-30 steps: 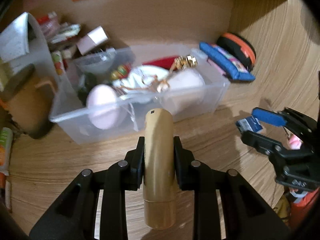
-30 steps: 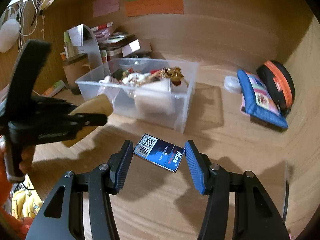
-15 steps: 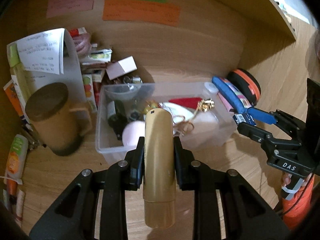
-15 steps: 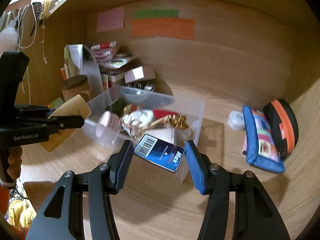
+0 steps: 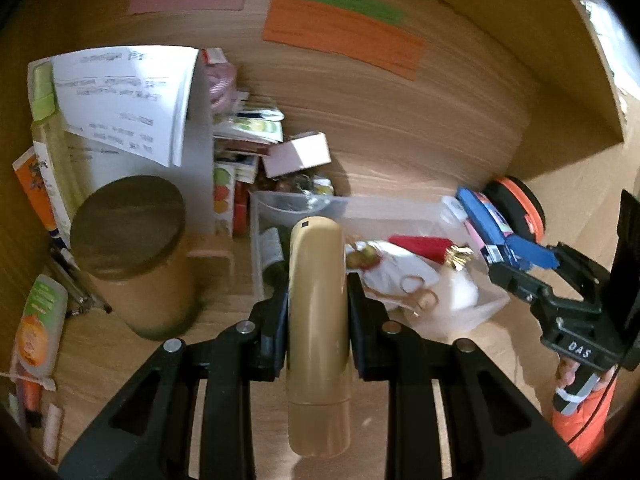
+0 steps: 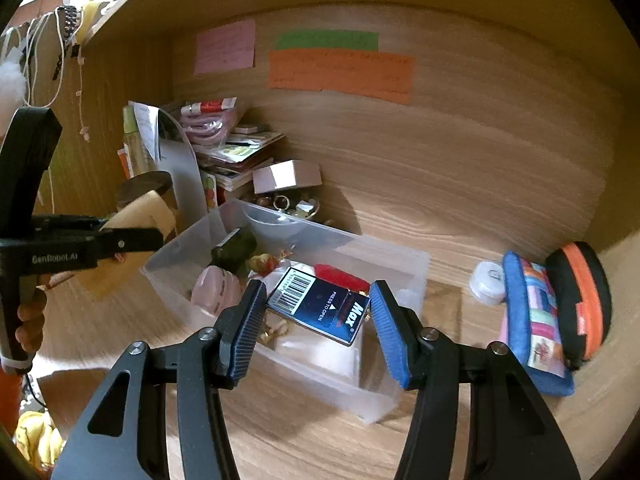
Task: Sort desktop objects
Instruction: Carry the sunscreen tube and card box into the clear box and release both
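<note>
Gold tube [image 5: 318, 320] clenched in left gripper [image 5: 317, 312] jaws, blue box [image 6: 320, 306] gripped between right gripper [image 6: 318, 330] jaws

Notes and cords, away from the sorting

We are seeing pink [image 6: 225, 46], green [image 6: 327, 40] and orange [image 6: 340, 76] paper notes sticking to the wooden back wall [image 6: 480, 160] in the upper middle of the frame, while white cords [image 6: 30, 64] are hanging at the upper left.

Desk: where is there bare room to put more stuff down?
Bare wood lies between the clear bin and the blue pouch, and in front of the bin. The bin is full, and the back left corner by the brown canister is crowded.
</note>
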